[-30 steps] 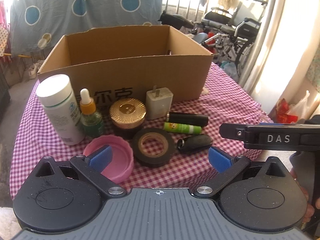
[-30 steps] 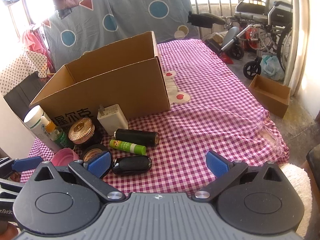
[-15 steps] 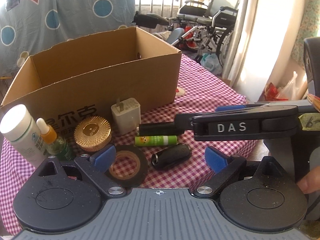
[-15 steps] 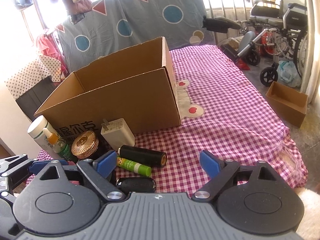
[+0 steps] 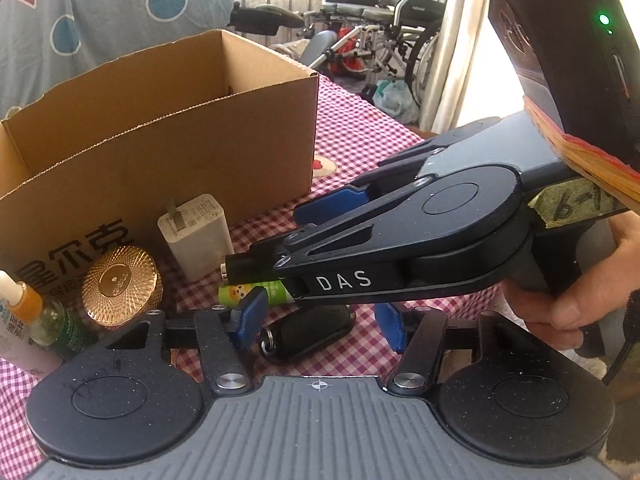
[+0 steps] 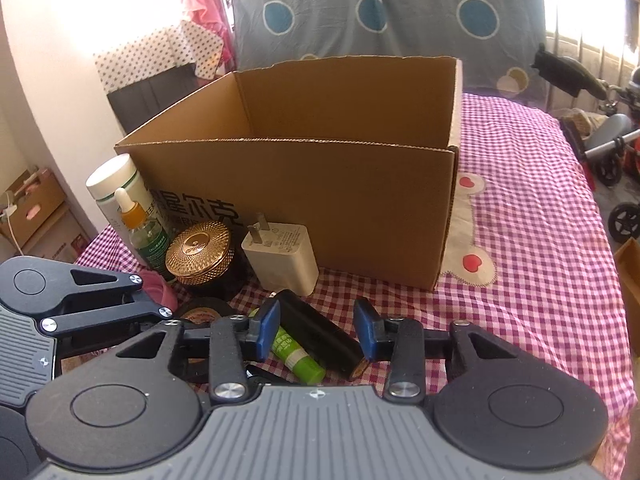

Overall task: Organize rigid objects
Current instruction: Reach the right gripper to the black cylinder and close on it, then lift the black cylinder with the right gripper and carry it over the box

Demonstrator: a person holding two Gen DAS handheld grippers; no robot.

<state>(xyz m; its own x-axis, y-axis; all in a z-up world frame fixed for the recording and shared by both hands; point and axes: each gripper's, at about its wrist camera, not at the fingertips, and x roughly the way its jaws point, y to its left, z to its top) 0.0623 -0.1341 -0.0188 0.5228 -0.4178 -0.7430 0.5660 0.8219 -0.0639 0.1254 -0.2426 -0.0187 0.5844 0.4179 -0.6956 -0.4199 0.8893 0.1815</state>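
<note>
A: Start at the left. What is the left gripper (image 5: 316, 322) over?

B: A black key fob (image 5: 306, 332), lying on the checked cloth of the bench (image 6: 532, 264) between the blue pads. The jaws are closing and stand about half wide, with a gap on each side of the fob, so nothing is pinched yet. A second ago they stood fully wide over the pink lid and the tape roll (image 6: 204, 308); now the view has slid rightward onto the fob.

A: How will the fob handle?

B: My guess is light, hard and smooth-shelled, so it could skid. I would take it across the short width, at the middle of the body.

A: And to its right?

B: The right gripper (image 6: 316, 330) straddles a black cylinder (image 6: 320, 330), with a green lip balm tube (image 6: 296, 354) just beside it under the left pad. These jaws are closing too, narrower than the left pair, but the pads do not show contact. Earlier they were wide open and the cylinder lay ahead of them, not between them.

A: Any risk?

B: The cylinder looks rigid and round; it may roll. A grip at mid-length seems best, and the balm tube may get nudged.

A: Destination?

B: Probably the cardboard box (image 6: 360, 208), open behind the row; I see nothing inside it.
</note>
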